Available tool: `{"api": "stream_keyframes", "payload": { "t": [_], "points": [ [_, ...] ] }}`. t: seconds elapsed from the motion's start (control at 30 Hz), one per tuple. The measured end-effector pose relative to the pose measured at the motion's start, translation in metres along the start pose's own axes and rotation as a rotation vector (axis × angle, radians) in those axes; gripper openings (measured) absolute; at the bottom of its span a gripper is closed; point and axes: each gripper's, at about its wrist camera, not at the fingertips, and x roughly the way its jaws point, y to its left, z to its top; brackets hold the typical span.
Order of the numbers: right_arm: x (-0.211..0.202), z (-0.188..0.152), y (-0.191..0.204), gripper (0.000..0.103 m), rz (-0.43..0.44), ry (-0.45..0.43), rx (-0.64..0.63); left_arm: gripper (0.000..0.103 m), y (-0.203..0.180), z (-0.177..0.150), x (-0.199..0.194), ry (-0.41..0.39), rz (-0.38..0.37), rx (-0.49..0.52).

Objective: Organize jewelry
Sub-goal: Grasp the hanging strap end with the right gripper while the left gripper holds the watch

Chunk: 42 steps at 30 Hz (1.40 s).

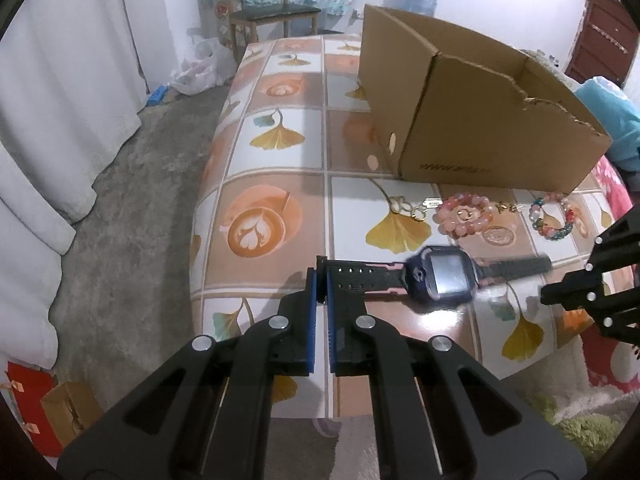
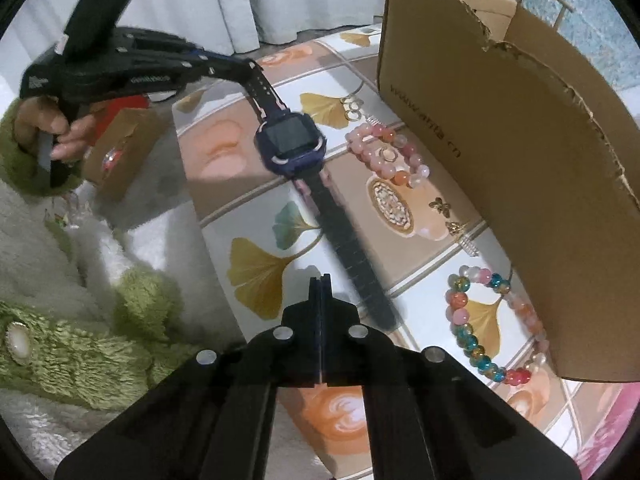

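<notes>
My left gripper (image 1: pixel 321 280) is shut on the strap end of a dark blue smartwatch (image 1: pixel 444 276) and holds it above the table; it also shows in the right wrist view (image 2: pixel 290 142), hanging from the left gripper (image 2: pixel 250 70). My right gripper (image 2: pixel 321 280) is shut and empty, just left of the watch's free strap. A pink bead bracelet (image 1: pixel 464 216) (image 2: pixel 386 156) and a multicoloured bead bracelet (image 1: pixel 554 218) (image 2: pixel 490 324) lie in front of the open cardboard box (image 1: pixel 472 112) (image 2: pixel 516 152). Small gold charms (image 2: pixel 438 206) lie between the two bracelets.
The table has a patterned ginkgo and coffee cloth (image 1: pixel 276 168). Gold rings (image 1: pixel 404 206) lie left of the pink bracelet. A green and white fluffy rug (image 2: pixel 80 320) is beside the table. A chair (image 1: pixel 264 4) stands at the far wall.
</notes>
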Motion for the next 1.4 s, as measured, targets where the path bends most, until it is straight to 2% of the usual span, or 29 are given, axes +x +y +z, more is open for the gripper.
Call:
{"api": "stream_keyframes", "payload": {
  "t": [0.2,0.23,0.3,0.33,0.37,0.5,0.63,0.77,0.87,0.9,0.97,1.13,1.3,1.33,1.4],
  "points": [
    [-0.006,-0.004,-0.003,0.000,-0.006,-0.028,0.018,0.004,-0.005,-0.001,0.004,0.008,0.017,0.028],
    [-0.009,-0.004,-0.004,0.003,-0.008,-0.039,0.014,0.004,-0.005,-0.001,0.004,0.009,0.018,0.032],
    [-0.014,-0.005,-0.008,0.018,-0.022,-0.053,0.007,0.004,-0.005,0.000,0.006,0.013,0.022,0.040],
    [-0.015,-0.004,-0.010,0.033,-0.027,-0.065,0.005,0.004,-0.005,0.000,0.008,0.017,0.024,0.045],
    [-0.018,-0.003,-0.013,0.039,-0.029,-0.087,-0.003,0.004,-0.005,0.001,0.009,0.019,0.026,0.052],
    [-0.015,0.009,-0.022,0.039,-0.005,-0.103,-0.033,0.004,-0.007,0.003,0.014,0.025,0.032,0.069],
    [0.007,0.020,-0.031,0.040,0.039,-0.028,-0.050,0.004,-0.006,0.004,0.016,0.025,0.027,0.065],
    [0.002,0.022,-0.026,0.037,0.094,0.009,-0.073,0.004,-0.005,0.006,0.018,0.025,0.017,0.058],
    [0.001,0.021,-0.014,0.036,0.083,0.023,-0.111,0.004,-0.003,0.009,0.020,0.022,0.004,0.047],
    [0.000,0.021,-0.010,0.033,0.080,0.031,-0.118,0.004,-0.003,0.009,0.020,0.020,0.000,0.044],
    [0.000,0.024,-0.007,0.020,0.082,0.045,-0.106,0.004,-0.002,0.010,0.022,0.017,-0.006,0.041],
    [-0.001,0.028,0.001,0.019,0.050,0.060,-0.119,0.004,0.001,0.011,0.023,0.009,-0.017,0.038],
    [0.003,0.036,0.011,0.016,0.061,0.063,-0.100,0.004,0.002,0.010,0.019,-0.005,-0.029,0.039],
    [0.001,0.037,0.013,0.004,0.085,0.066,-0.095,0.004,0.001,0.010,0.018,-0.007,-0.031,0.039],
    [0.000,0.035,0.014,0.000,0.072,0.068,-0.090,0.004,0.001,0.011,0.015,-0.012,-0.038,0.042]
  ]
}}
